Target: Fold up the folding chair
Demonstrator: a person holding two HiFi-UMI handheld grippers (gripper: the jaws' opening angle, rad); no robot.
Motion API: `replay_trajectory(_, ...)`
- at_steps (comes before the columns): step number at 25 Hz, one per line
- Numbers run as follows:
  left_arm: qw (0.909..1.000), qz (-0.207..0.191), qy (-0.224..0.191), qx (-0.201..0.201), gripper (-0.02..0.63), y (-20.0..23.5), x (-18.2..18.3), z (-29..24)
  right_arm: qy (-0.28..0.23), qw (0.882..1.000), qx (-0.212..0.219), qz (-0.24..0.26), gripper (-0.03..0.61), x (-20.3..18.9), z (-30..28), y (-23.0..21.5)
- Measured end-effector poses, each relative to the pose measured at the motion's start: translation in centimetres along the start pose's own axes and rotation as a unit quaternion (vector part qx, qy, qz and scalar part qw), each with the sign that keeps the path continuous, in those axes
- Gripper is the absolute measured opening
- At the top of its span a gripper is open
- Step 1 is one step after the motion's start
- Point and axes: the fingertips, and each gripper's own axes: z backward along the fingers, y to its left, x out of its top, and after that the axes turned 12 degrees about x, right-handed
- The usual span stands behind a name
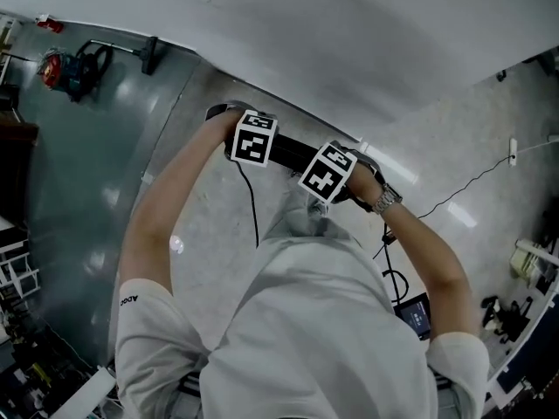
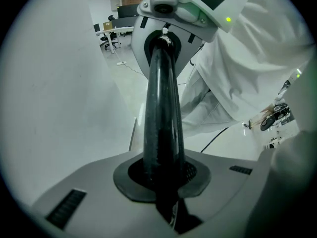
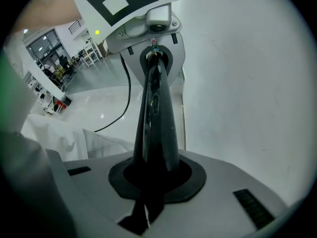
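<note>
**Both claws clamped on the chair's black bar, close to the white wall**

A broad white wall fills the top of the head view. Below it the floor is glossy grey-green on the left and pale and speckled on the right. The person, in a white T-shirt, reaches both bare arms forward and down — they meet just short of the wall.

Of the folding chair, only a black bar shows. It runs across between the two hands, near the foot of the wall. The rest of the chair is hidden under the arms and body, so I cannot tell whether it is folded.

The left claw is closed tight on that bar. In the left gripper view the bar runs straight up from its jaws to the other gripper. The right claw grips the same bar, its jaws pressed on it in the same way, and the wall is close on that side. The two marker cubes sit side by side above the bar, near each other but apart.

Smaller things — a wristwatch on the right wrist, a thin black cable trailing over the pale floor, a lit tablet screen by the right elbow, and a small red object at the far left by the wall's foot.
</note>
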Motion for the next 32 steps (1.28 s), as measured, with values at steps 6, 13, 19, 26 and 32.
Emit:
replay_trajectory(6, 0.9983, -0.052, 0.002, -0.025, 0.051, 6.3, 1.4, -0.3, -0.008, 0.999, 0.010, -0.042, 0.048, -0.7, 2.4, -5.3)
replay_trajectory(13, 0.9930, -0.105, 0.013, -0.053, 0.051, 11.9, 3.2, -0.4, -0.031, 0.996, 0.012, -0.082, 0.049, -1.8, 4.5, -10.1)
replay_trajectory(19, 0.9893, -0.132, 0.027, -0.056, 0.051, 15.3, 3.2, -1.0, -0.039, 0.993, 0.006, -0.109, 0.049, -2.2, 4.3, -13.3)
replay_trajectory(26, 0.9933, -0.116, 0.000, -0.002, 0.051, 18.6, 4.3, -3.7, -0.041, 0.995, -0.020, -0.092, 0.049, -3.2, 3.9, -16.6)
replay_trajectory(32, 0.9895, -0.125, -0.029, 0.066, 0.084, 20.0, 4.9, -3.9, -0.040, 0.995, -0.041, -0.080, 0.058, -3.5, 4.2, -17.5)
